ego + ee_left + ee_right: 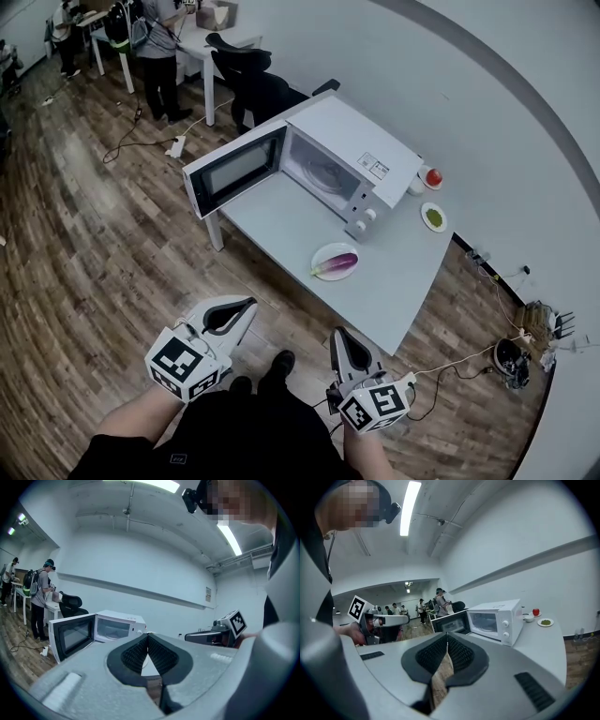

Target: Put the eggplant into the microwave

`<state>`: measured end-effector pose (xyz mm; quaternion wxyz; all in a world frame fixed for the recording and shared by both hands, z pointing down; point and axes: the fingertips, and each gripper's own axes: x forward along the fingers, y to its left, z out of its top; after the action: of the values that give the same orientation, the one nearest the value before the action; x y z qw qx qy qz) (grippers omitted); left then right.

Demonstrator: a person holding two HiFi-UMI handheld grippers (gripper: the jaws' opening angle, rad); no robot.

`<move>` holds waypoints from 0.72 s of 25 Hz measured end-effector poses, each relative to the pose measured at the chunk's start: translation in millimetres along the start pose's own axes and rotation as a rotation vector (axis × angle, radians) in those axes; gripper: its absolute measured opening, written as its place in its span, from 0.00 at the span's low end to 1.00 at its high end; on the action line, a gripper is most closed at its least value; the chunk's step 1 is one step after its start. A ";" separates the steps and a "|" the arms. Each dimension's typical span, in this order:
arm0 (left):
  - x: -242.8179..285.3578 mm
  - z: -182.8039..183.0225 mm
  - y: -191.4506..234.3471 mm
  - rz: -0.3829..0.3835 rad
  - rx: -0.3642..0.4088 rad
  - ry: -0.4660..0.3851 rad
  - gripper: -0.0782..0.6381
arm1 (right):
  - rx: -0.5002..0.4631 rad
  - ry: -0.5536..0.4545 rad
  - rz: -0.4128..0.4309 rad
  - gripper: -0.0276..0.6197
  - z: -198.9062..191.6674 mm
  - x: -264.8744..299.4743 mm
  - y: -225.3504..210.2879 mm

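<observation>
Since each gripper view looks straight along its own jaws, grip state is clear: left gripper has its ribbed pads meeting at the tips with nothing between them. The right gripper is the same, pads together and empty. Both are held low over the wood floor, off the near edge of the table, well short of the microwave and pointing roughly toward it. The left one is off the microwave's door side, the right one off its control-panel side.

The microwave is white and sits on the white table. Its door is swung fully open on the side away from the panel, so the cavity is exposed and the glass turntable shows inside. There are two knobs on the panel.

The eggplant is purple and lies on a small white plate. That plate is on the table just in front of the microwave's control panel, apart from the microwave. The eggplant is not inside yet, and neither gripper is near it.

Past the microwave's panel side, by the wall, there is a red fruit with a white cup just beside it. A second plate with green stuff sits nearer the table edge; can't tell what the green is.

Behind the microwave are a black office chair and a person standing at another desk.
</observation>
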<state>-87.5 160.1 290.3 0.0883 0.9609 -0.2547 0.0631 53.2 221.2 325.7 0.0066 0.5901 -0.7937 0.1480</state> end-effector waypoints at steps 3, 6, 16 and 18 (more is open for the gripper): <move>25.0 4.9 3.0 0.021 0.028 0.011 0.12 | 0.005 -0.015 0.025 0.07 8.9 7.8 -20.6; 48.4 11.1 5.9 0.046 0.030 0.004 0.12 | -0.007 -0.022 0.048 0.07 15.8 15.3 -41.6; 83.8 13.6 24.5 0.117 -0.006 -0.001 0.12 | -0.061 0.018 0.048 0.07 14.8 35.8 -91.3; 89.1 16.2 29.3 0.107 0.004 -0.010 0.12 | -0.082 0.028 0.033 0.07 16.2 41.5 -94.5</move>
<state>-24.1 89.1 293.3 0.0815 0.9465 -0.3058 0.0634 132.0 153.9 339.4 0.0394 0.5740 -0.8085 0.1236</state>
